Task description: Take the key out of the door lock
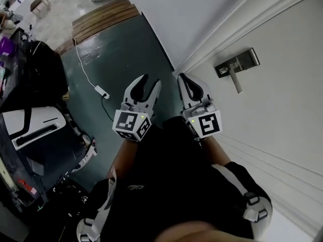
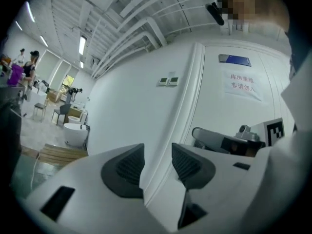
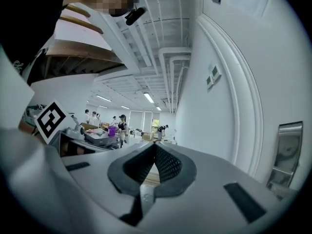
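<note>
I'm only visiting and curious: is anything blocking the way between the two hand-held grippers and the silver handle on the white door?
Nothing visible does. Only air and bare white door separate the right gripper and left gripper from the silver lever handle. No key can be made out.

brushed metal door handle (image 1: 237, 63), smooth matt white door (image 1: 282, 117), wooden boards (image 1: 103, 16)

The door (image 1: 282, 110) and wall (image 1: 192, 14) are white, the handle plate (image 1: 237, 63) is brushed silver, and the floor (image 1: 126, 49) is dark teal. The left gripper (image 1: 150, 82) and right gripper (image 1: 182, 79) are white with black ribbed pads (image 2: 127, 167) and black-and-white square markers (image 1: 208, 124). The door's sign (image 2: 242, 85) shows red characters below a blue label (image 2: 235, 59).
</note>
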`<state>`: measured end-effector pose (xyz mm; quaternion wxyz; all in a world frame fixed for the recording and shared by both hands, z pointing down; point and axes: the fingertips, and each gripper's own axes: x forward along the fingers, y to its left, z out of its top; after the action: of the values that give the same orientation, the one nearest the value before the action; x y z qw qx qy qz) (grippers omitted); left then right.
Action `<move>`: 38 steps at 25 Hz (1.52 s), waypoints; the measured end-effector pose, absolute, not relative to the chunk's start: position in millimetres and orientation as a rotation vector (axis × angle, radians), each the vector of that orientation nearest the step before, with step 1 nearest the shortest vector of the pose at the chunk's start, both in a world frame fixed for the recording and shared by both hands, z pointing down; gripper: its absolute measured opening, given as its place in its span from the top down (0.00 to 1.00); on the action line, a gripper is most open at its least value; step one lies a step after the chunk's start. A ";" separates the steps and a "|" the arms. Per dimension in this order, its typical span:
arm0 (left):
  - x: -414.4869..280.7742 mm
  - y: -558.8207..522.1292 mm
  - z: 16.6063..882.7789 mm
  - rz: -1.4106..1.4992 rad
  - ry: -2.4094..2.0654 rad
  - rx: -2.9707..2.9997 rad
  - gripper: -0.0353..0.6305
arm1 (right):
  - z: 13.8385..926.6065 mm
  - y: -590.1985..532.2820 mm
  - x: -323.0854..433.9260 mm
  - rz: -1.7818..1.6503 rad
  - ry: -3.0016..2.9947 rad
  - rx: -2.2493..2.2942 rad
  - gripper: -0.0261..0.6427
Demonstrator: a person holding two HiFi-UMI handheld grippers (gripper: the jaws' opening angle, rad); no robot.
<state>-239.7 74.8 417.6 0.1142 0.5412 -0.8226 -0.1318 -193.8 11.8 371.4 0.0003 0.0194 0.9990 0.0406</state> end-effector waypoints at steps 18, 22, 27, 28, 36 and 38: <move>-192.6 -98.7 457.6 -0.381 -1.991 1.847 0.70 | 391.9 -129.5 -150.7 0.020 3.196 -0.328 0.95; -182.9 -118.9 467.9 -0.396 -1.900 1.876 0.69 | 398.8 -145.0 -140.0 -0.016 3.195 -0.412 0.95; -176.8 -139.9 482.1 -0.423 -1.805 1.883 0.70 | 407.0 -163.6 -125.2 -0.044 3.190 -0.517 0.95; -175.7 -144.0 485.6 -0.424 -1.788 1.886 0.70 | 409.4 -166.8 -121.1 -0.048 3.188 -0.539 0.95; -158.3 -174.8 503.0 -0.447 -1.644 1.928 0.70 | 415.7 -184.4 -88.2 -0.076 3.161 -0.735 0.95; -152.3 -181.0 506.7 -0.475 -1.595 1.920 0.70 | 413.1 -186.5 -82.3 -0.076 3.153 -0.769 0.95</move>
<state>-152.3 -181.0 506.7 0.2959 0.7217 -0.5998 -0.1784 -82.3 -186.5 413.1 -0.0525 -0.2366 0.9699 -0.0232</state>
